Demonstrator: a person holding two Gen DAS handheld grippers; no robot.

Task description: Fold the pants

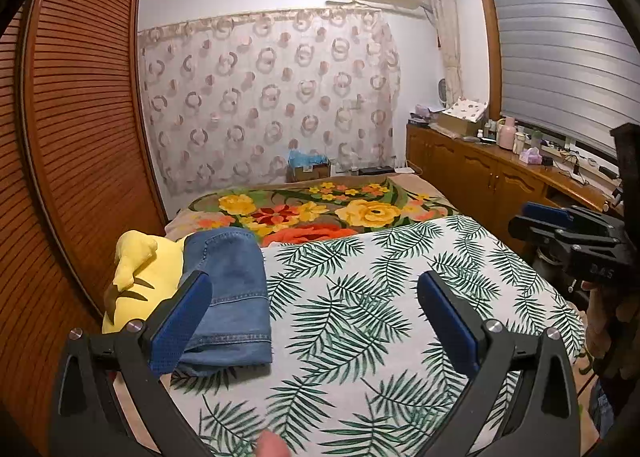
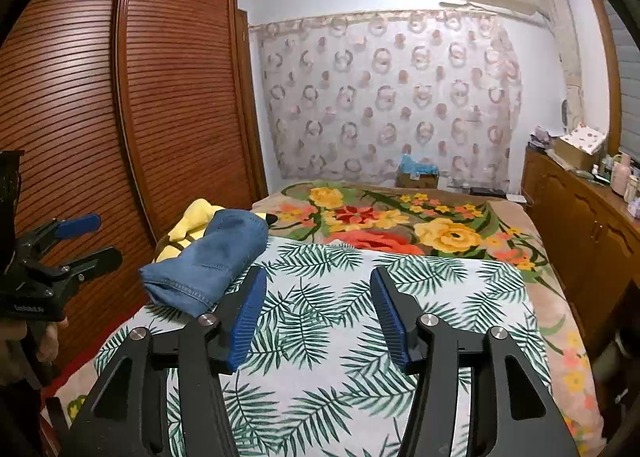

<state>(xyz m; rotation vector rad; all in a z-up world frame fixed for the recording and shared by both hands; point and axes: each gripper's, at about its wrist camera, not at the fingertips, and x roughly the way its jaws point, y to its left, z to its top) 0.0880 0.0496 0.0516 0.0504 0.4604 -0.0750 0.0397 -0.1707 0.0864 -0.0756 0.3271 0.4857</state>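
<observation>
The pants [image 1: 230, 297] are blue denim, folded into a compact thick bundle with stitched hems showing at the near end. They lie at the left edge of the bed's palm-leaf sheet [image 1: 380, 297], their far end propped against a yellow plush toy [image 1: 136, 281].

Left claw [image 1: 314, 289]: jaws spread wide, nothing between the blue pads [image 1: 180, 321], pointing slightly downward; a fingertip [image 1: 270, 445] pokes in at the bottom edge of its own view. In the right wrist view it sits at the left edge, gripped from below by a hand [image 2: 48, 337].

Right claw [image 2: 318, 285]: jaws parted about halfway, empty. In the left wrist view it shows at the right edge, hand [image 1: 604, 325] beneath it.
</observation>
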